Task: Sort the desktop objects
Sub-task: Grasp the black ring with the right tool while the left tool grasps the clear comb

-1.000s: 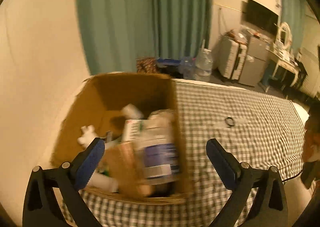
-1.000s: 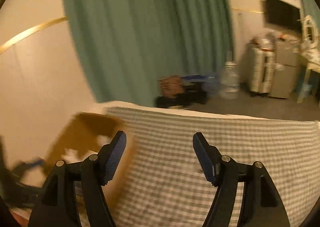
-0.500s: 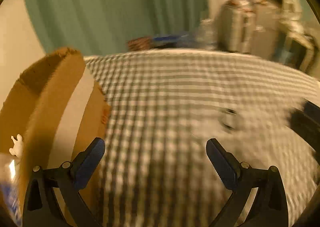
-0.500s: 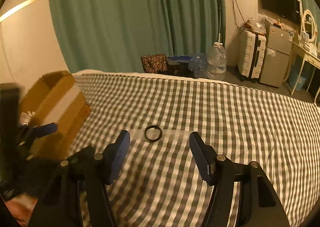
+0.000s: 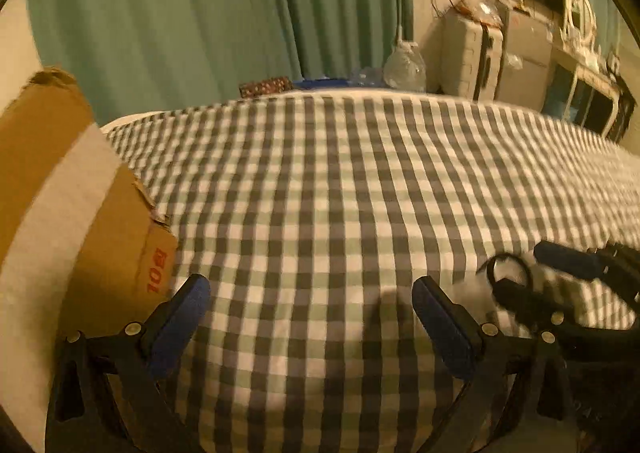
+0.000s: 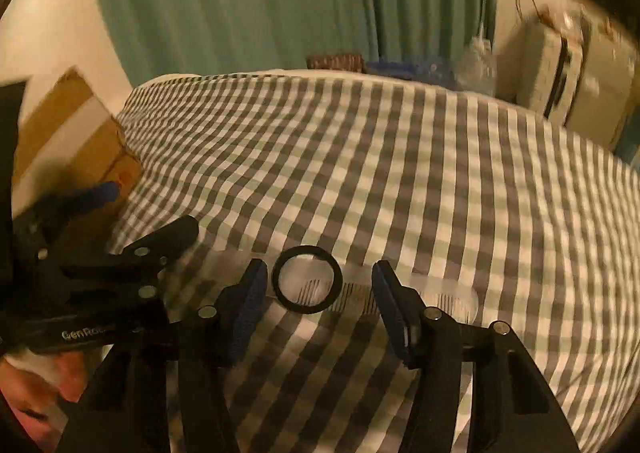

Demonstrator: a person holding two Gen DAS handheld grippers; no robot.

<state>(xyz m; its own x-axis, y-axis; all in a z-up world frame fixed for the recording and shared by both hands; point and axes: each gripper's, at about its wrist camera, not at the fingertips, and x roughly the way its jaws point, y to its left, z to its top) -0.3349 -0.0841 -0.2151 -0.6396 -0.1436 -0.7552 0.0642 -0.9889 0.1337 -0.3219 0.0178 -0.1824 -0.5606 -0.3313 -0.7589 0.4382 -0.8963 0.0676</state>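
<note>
While L cam shows our box [image 5: 72, 213], only R cam shows ring [image 6: 307, 279] centred between right gripper [image 6: 318, 293] jaws; both grippers wide open, empty, incl. left gripper [image 5: 310, 317].

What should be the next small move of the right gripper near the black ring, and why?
Probably a short push forward and down, jaws kept open. The right gripper is open, and the black ring lies flat on the checked cloth between its fingertips, not yet gripped. The ring seems to rest on a clear ruler, so a careful close should follow.
</note>
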